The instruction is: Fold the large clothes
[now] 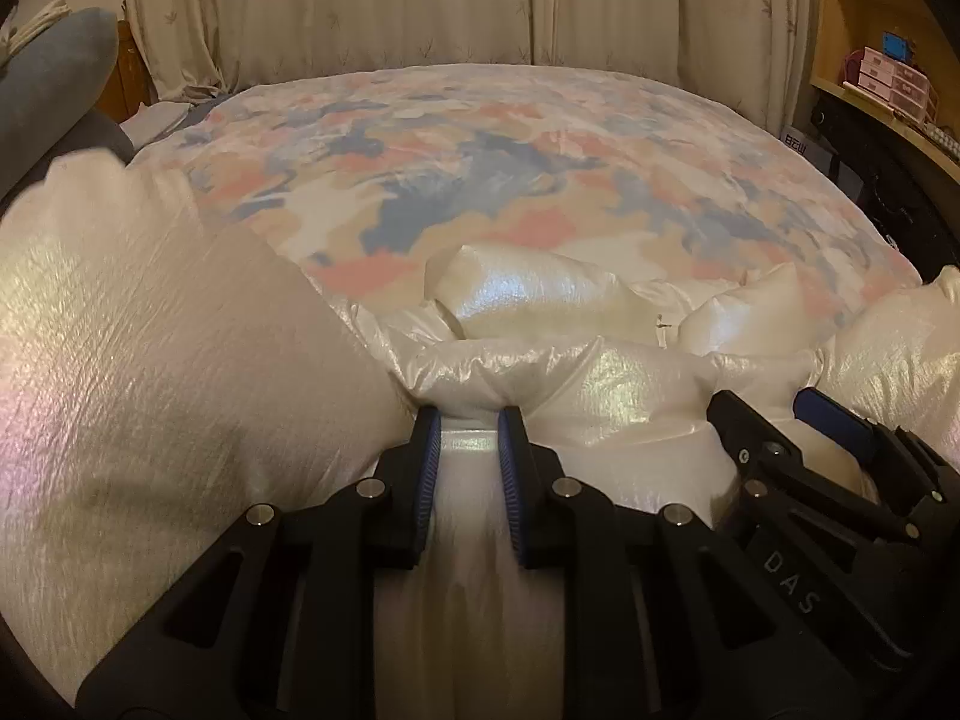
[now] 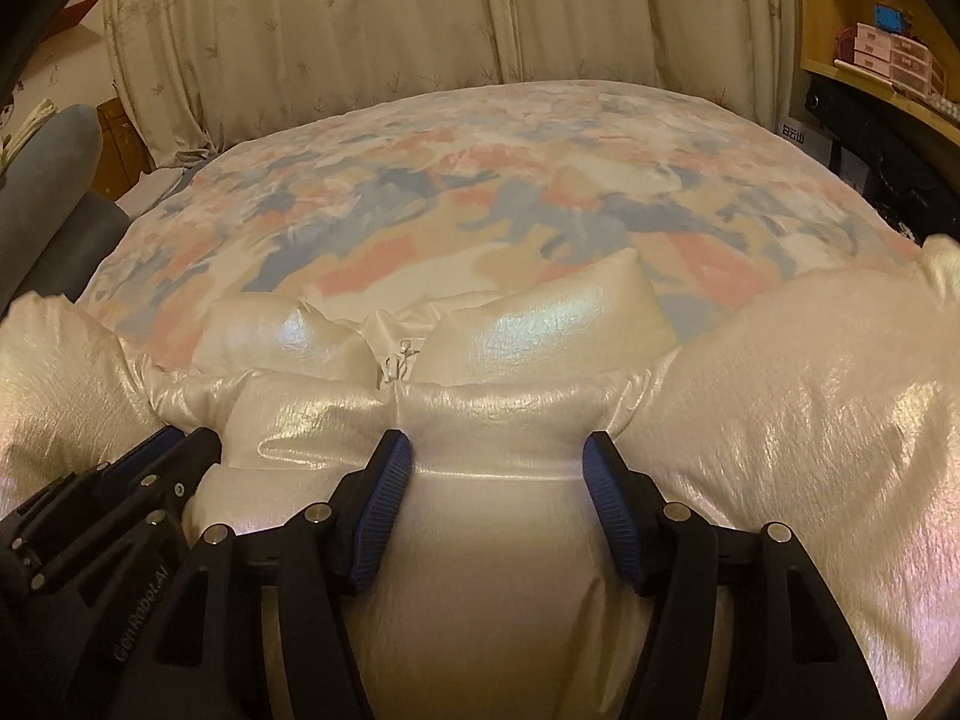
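**Pearly puffer jacket on a patterned bed, both grippers at its chest**

Left wrist view: a puffy jacket (image 1: 570, 372) of glossy, pearl-white quilted fabric lies at the near end of the bed (image 1: 480, 180), whose cover is a soft print of pink, blue and tan patches. The fabric is crinkled along the seams and shines iridescent on the padded panels. A swollen sleeve (image 1: 150, 360) bulges at the left. The left gripper (image 1: 469, 417), black with ribbed blue pads, has its fingers drawn close on a bunched fold of the jacket, pinching it between them. The right gripper (image 1: 798, 414) shows at the right edge, resting on the jacket; from here I cannot tell how its fingers stand. Cream leaf-print curtains (image 1: 420, 0) hang behind the bed. A wooden shelf (image 1: 852, 30) at the right holds pink boxes (image 1: 888, 81) in a wire basket.

Right wrist view: the same jacket (image 2: 480, 414) fills the foreground, its collar flaps (image 2: 540, 324) standing up either side of a small zipper pull (image 2: 401, 360). The right gripper (image 2: 495, 459) has its fingers spread wide apart, straddling a rounded quilted panel without squeezing it. The left gripper (image 2: 162, 450) sits low at the left on the fabric. The other sleeve (image 2: 810, 408) swells at the right. A grey cushion (image 2: 54, 180) sits beside the bed (image 2: 450, 198).
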A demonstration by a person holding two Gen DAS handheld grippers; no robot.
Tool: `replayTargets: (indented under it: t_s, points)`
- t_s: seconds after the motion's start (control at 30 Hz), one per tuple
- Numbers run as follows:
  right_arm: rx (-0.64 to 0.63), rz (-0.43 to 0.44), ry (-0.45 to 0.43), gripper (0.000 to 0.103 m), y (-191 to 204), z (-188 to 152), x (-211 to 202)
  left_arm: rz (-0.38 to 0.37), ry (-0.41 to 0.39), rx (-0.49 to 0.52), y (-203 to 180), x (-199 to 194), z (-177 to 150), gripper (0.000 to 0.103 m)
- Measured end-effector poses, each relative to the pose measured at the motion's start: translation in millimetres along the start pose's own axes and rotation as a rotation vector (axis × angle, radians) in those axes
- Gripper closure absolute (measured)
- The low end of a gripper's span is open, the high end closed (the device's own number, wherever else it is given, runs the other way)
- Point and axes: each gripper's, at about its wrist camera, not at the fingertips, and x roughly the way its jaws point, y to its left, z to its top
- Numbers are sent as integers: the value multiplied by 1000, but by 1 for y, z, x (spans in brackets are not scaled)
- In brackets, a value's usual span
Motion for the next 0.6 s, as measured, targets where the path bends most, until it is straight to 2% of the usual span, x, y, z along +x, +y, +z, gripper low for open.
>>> replayTargets:
  t_s: [0.3,0.6]
  points:
    - [-32,-34,-8,39,9,-3,15,-23,-16,-28,6,13,-6,85]
    - [-42,-13,30,38,7,1,21,-27,15,-5,6,19,-3,85]
